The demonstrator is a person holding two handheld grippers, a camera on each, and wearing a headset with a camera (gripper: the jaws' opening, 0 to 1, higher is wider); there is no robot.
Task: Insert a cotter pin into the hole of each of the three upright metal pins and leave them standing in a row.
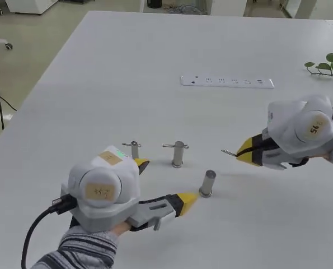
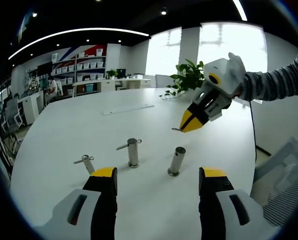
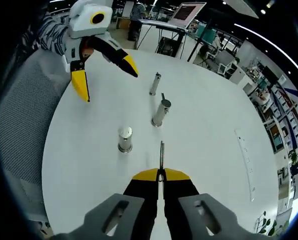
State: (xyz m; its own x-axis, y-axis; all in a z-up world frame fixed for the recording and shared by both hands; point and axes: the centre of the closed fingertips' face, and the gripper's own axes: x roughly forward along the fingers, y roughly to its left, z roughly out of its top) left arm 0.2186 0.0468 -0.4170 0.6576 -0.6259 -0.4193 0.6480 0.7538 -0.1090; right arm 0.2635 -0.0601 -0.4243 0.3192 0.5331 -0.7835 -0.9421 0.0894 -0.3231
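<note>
Well, your left post (image 1: 135,149) and middle post (image 1: 178,153) are done. The near post (image 1: 207,183) is bare. Your right tongs (image 3: 161,174) pinch the last pin (image 3: 162,155); your left tongs (image 1: 168,180) are open.

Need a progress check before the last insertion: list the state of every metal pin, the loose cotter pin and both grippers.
left metal pin: upright, cotter pin through its hole.
middle metal pin: upright, cotter pin through its hole.
right metal pin: upright, no cotter pin in it.
loose cotter pin: pinched in the right gripper, off the table.
right gripper: shut on the loose cotter pin.
left gripper: open, empty.
</note>
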